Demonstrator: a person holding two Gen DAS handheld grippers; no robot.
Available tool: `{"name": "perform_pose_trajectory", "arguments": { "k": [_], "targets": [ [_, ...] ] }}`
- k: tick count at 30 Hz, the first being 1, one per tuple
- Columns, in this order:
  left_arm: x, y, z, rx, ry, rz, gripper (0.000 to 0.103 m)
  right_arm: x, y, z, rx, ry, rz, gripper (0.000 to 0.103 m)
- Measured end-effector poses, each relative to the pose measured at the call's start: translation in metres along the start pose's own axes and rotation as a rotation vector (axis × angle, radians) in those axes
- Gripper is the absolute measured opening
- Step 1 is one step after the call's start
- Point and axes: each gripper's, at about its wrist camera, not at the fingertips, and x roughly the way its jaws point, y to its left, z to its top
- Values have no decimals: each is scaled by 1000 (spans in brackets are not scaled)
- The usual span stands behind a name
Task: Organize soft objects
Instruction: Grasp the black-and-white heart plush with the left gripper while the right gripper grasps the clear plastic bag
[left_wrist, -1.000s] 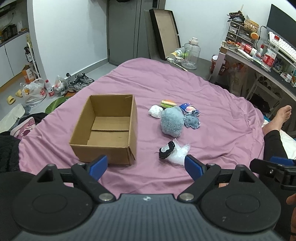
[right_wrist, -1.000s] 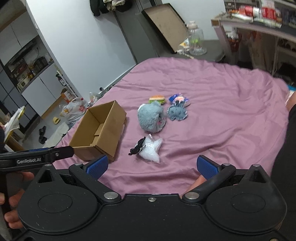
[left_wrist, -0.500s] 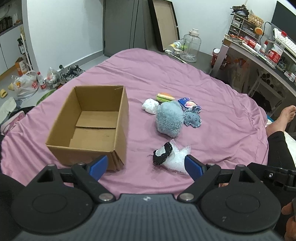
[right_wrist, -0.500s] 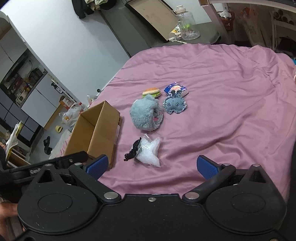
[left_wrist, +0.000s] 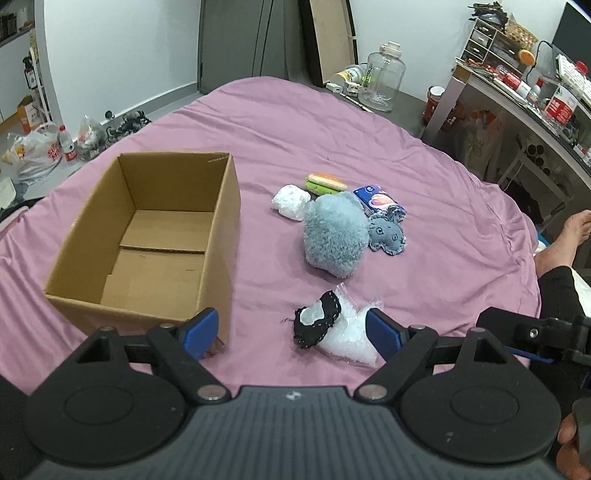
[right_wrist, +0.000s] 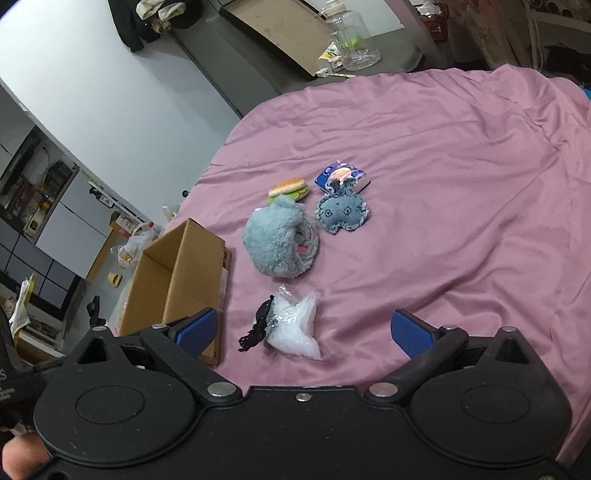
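Observation:
An open, empty cardboard box (left_wrist: 218, 221) (right_wrist: 184, 273) stands on the purple bedspread (left_wrist: 295, 122). To its right lie a fluffy blue plush (left_wrist: 334, 236) (right_wrist: 280, 240), a denim octopus toy (left_wrist: 386, 234) (right_wrist: 341, 214), a burger toy (left_wrist: 325, 182) (right_wrist: 288, 188), a white ball (left_wrist: 290, 201) and a tissue pack (left_wrist: 376, 197) (right_wrist: 340, 173). Nearest me is a clear plastic bag (left_wrist: 351, 339) (right_wrist: 293, 325) with a black fabric piece (left_wrist: 317, 325) (right_wrist: 258, 325). My left gripper (left_wrist: 291, 330) and right gripper (right_wrist: 303, 330) both hover over that bag. Their jaws are closing but wide, pressing on nothing.
A big clear water jug (left_wrist: 380, 81) and a cluttered desk (left_wrist: 517, 92) stand beyond the bed. A person's bare foot (left_wrist: 565, 236) rests at the right edge. Bags and bottles (left_wrist: 44, 147) litter the floor at left. The right gripper's body (left_wrist: 535, 332) shows beside the left.
Both grippers have come down and closer to the toys, so the box and the plastic bag look larger. The right view has rolled.

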Motion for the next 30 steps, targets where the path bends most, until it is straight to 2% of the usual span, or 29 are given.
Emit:
{"name": "perform_pose_trajectory", "arguments": {
  "k": [6,8,12,20,25,28,30],
  "targets": [
    [17,1,8,-5,19,-22,86,17,-12,0,60,22,31,89],
    [23,1,10,-9,29,-29,83,22,-15,0,71,29,34,86],
    [37,3,14,-29,58,-39,78,32,-20,0,108,42,57,85],
    [65,6,18,-58,115,-57,68,70,-22,-1,157,128,76,74],
    [78,7,24,-95,146,-63,63,90,-15,-3,131,180,69,72],
    [82,3,28,-95,155,-71,63,104,-10,-5,104,213,59,67],
    [85,1,29,-98,154,-59,63,113,-10,-8,102,225,64,59]
  ]
}}
